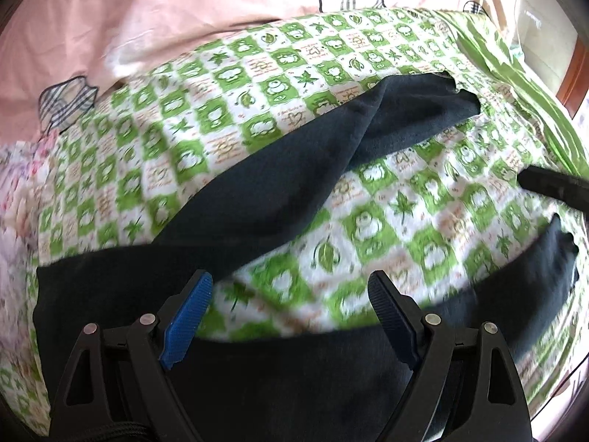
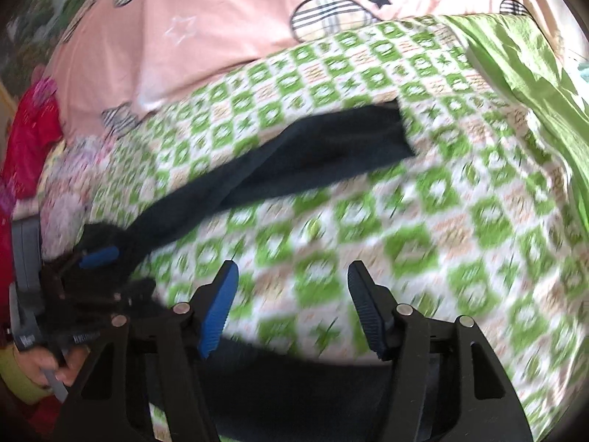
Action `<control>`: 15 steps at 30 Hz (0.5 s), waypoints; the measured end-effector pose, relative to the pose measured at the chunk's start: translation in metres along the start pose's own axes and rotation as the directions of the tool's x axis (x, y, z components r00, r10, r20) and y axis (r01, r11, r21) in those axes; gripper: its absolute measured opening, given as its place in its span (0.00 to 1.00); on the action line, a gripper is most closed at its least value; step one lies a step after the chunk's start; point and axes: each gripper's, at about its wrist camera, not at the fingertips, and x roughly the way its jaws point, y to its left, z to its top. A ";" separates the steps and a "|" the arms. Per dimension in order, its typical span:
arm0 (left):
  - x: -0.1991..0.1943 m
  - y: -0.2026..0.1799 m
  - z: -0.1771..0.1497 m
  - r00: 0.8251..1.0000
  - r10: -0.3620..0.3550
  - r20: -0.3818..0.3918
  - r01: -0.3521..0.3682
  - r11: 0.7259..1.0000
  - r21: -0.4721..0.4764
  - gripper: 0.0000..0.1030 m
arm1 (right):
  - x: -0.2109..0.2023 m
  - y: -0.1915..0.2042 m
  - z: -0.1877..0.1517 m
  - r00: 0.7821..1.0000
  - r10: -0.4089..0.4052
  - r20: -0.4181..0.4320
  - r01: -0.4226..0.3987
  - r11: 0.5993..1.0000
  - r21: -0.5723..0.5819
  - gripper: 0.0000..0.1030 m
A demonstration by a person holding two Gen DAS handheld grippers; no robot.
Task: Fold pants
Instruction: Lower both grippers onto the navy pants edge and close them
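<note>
both grippers wide apart over the dark pants

your left gripper [image 1: 291, 313] has its two blue pads spread wide apart, and nothing sits between them. it hangs just above the top part of the pants [image 1: 257, 191], near where the two legs split. your right gripper [image 2: 292, 307] is spread wide too, with nothing between its pads. under it you see mostly the green and white blanket [image 2: 423, 243], with a dark bit of the pants at the bottom edge.

the pants are dark blue and lie flat on the blanket [image 1: 279, 84]. in the left view, one leg runs up and away to the right, and its end looks a little twisted. the other leg goes off low to the right, and its end curls up near the edge of the view. the two legs are well apart, with blanket showing between them.

in the right view, the long leg [image 2: 313, 154] stretches away toward the far side of the bed. your left gripper [image 2: 99, 258] shows at the left of that view, close to the pants. your hand [image 2: 48, 364] holds its handle.

a pink sheet [image 2: 228, 18] with stars lies behind the blanket. a shiny green cloth [image 2: 533, 73] lies on the right. both views are a bit blurry.
</note>
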 end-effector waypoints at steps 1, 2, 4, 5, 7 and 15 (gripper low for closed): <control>0.003 -0.001 0.004 1.000 0.000 -0.003 0.000 1.000 0.002 0.84 | 0.002 -0.005 0.008 1.000 -0.003 0.003 0.003 1.000 0.014 0.60; 0.008 -0.003 0.009 1.000 0.000 -0.006 0.000 1.000 0.003 0.84 | 0.005 -0.012 0.018 1.000 -0.008 0.006 0.008 0.999 0.031 0.60; 0.017 -0.005 0.017 1.000 0.001 -0.019 -0.001 1.000 0.005 0.84 | 0.008 -0.025 0.035 1.000 -0.013 0.016 0.012 0.998 0.054 0.60; 0.021 -0.007 0.021 1.000 0.002 -0.024 -0.002 1.000 0.006 0.84 | 0.011 -0.029 0.041 1.000 -0.014 0.016 0.013 0.998 0.063 0.60; 0.030 -0.010 0.028 1.000 0.006 -0.030 -0.006 1.000 0.010 0.84 | 0.017 -0.040 0.056 1.000 -0.019 0.013 0.018 0.996 0.082 0.60; 0.066 -0.017 0.054 0.997 0.044 -0.069 -0.042 0.999 0.029 0.84 | 0.047 -0.076 0.097 1.000 -0.017 -0.004 0.017 0.990 0.143 0.60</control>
